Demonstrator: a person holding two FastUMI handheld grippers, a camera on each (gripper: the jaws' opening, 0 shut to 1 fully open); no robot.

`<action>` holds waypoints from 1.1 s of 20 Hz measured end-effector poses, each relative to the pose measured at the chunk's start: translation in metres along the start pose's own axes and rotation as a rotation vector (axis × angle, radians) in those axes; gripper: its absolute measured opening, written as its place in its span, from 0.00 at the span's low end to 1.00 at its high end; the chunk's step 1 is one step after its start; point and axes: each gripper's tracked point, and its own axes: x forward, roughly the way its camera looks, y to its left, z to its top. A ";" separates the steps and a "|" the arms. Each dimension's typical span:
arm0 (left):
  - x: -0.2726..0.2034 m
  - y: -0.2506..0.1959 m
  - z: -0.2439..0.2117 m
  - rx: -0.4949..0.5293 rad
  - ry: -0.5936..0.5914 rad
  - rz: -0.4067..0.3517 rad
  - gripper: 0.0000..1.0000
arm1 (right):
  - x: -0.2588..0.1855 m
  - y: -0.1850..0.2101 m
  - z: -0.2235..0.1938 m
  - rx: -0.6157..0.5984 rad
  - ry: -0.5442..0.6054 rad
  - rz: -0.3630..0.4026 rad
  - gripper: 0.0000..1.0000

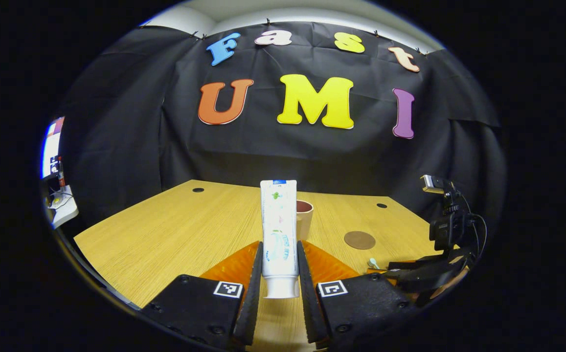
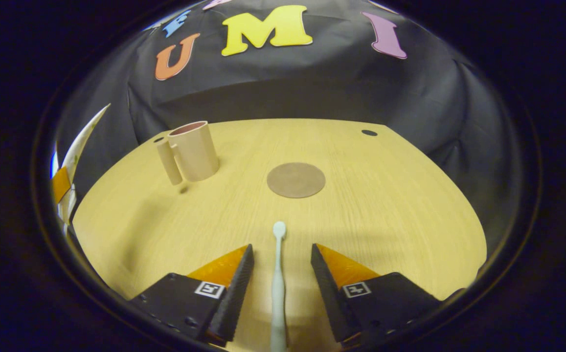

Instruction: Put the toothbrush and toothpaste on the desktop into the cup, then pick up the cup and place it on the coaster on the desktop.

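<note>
Toothpaste point(image 1: 279, 234) clamped upright in left gripper point(image 1: 280, 274) jaws, cap down, probably cup point(image 2: 193, 150)-bound | right gripper point(image 2: 279, 274) jaws apart, straddling toothbrush point(image 2: 278, 274) flat on tabletop point(image 2: 385, 220) | coaster point(image 2: 296, 180) bare

In the left gripper view the toothpaste point(image 1: 279, 234) stands upright in front of the cup point(image 1: 305, 217) and hides most of it, so only the cup's right part and a stretch of rim show. At the right, the other hand-held gripper point(image 1: 385, 270) covers the toothbrush point(image 1: 373, 264) except for its small head. In the right gripper view the toothbrush's point(image 2: 278, 274) handle runs off the bottom edge. The clutter at the far left of the left gripper view is too small to identify.
</note>
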 end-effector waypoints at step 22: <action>-0.004 0.015 0.018 0.005 -0.053 0.012 0.42 | -0.133 -0.001 0.079 -0.004 -0.462 0.075 0.00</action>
